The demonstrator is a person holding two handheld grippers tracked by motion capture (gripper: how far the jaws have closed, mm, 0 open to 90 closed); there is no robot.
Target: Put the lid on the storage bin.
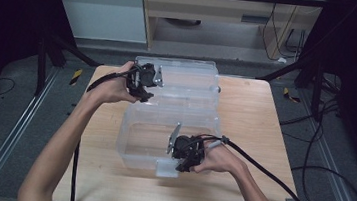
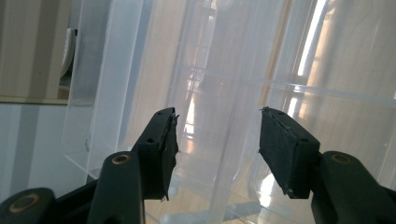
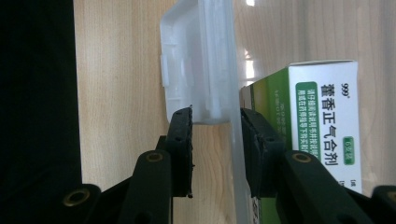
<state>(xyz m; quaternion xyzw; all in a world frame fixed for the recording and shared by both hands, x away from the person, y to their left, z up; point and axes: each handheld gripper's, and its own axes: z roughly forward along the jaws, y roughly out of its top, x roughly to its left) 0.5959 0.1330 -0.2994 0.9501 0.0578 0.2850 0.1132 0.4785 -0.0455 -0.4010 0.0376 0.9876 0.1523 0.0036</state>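
Clear plastic storage box (image 1: 168,129) sits in the middle of the wooden table (image 1: 237,187), lid (image 1: 184,78) swung open toward the far side, so box plus lid run long away from the person. Readable text is all in the right gripper view: a green-and-white medicine carton (image 3: 322,135) inside the box with "999" in the corner and a column of Chinese characters on a green band, the print lying sideways in that view; its lower end is cut off by the frame and the small print is too blurry for me. From the high view I can't make the carton out through the plastic. Right gripper (image 1: 187,154) is at the near front wall by the latch tab (image 3: 196,70), jaws straddling the wall and the tab's lower end; can't honestly tell whether the pads press on it or just bracket it. Left gripper (image 1: 144,82) is up at the lid's left edge, jaws apart, with nothing pinched; its view (image 2: 217,149) looks through glare and reflections of clear plastic, so edges there are hard to sort out.
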